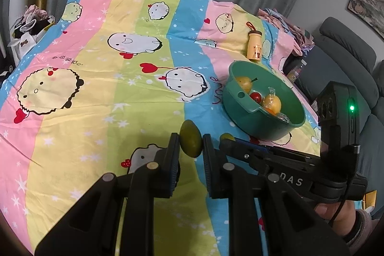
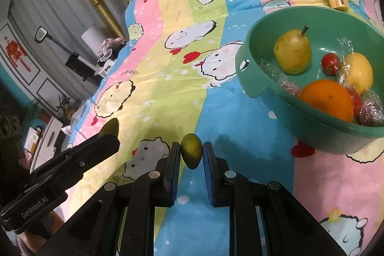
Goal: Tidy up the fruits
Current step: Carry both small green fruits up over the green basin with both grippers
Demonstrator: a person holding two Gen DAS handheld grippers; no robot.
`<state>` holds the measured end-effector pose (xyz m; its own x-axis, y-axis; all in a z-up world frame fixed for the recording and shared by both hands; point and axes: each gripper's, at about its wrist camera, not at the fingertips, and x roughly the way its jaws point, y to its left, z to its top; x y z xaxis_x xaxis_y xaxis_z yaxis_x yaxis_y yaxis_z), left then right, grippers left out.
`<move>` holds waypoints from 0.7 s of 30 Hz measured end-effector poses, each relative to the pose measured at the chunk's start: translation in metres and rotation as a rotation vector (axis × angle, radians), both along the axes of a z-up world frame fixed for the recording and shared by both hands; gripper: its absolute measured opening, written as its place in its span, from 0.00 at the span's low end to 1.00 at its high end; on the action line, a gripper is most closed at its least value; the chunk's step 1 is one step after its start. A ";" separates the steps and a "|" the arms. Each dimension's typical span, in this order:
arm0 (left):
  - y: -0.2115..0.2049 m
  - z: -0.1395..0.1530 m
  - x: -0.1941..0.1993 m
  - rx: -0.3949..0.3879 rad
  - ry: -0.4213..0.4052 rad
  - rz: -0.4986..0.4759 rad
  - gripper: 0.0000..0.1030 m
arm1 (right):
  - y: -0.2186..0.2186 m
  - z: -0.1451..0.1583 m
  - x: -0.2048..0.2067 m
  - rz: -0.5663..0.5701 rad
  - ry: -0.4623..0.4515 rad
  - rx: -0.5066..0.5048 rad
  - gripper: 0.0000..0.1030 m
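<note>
My left gripper (image 1: 191, 144) is shut on a small green oval fruit (image 1: 190, 142), held above the striped cartoon sheet. My right gripper (image 2: 191, 152) is shut on a second green oval fruit (image 2: 191, 150). In the left wrist view the right gripper's tip shows at lower right with its green fruit (image 1: 227, 136) peeking out. The right wrist view shows the left gripper at lower left with its own fruit (image 2: 110, 128). A green bowl (image 2: 254, 85) to the right holds a pear (image 2: 292, 55), an orange (image 2: 327, 97), a wrapped lemon (image 2: 358, 71) and small red fruits. The bowl (image 1: 242, 112) lies right of both grippers.
A yellow bottle (image 1: 255, 47) with a red strap lies on the sheet beyond the bowl. Curtains hang behind the bed. A grey sofa (image 1: 348, 52) stands at the right, clutter and bags at the left edge (image 1: 26, 28). A hand (image 1: 336, 212) holds the right gripper.
</note>
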<state>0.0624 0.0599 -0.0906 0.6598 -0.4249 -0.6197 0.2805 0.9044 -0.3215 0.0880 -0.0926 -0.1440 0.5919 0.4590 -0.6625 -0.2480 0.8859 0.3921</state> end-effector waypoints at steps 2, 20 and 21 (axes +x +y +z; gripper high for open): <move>-0.002 0.001 -0.001 0.003 -0.001 0.000 0.18 | -0.001 0.001 -0.002 0.008 -0.004 0.004 0.20; -0.008 0.007 -0.010 0.012 -0.003 0.006 0.18 | 0.001 0.019 -0.020 0.077 -0.063 -0.028 0.20; -0.009 0.008 -0.011 0.013 -0.007 0.006 0.18 | 0.001 0.020 -0.021 0.080 -0.067 -0.027 0.20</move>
<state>0.0514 0.0511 -0.0822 0.6668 -0.4130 -0.6203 0.2773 0.9101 -0.3079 0.0668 -0.0916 -0.1236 0.5979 0.4887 -0.6354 -0.3431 0.8724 0.3481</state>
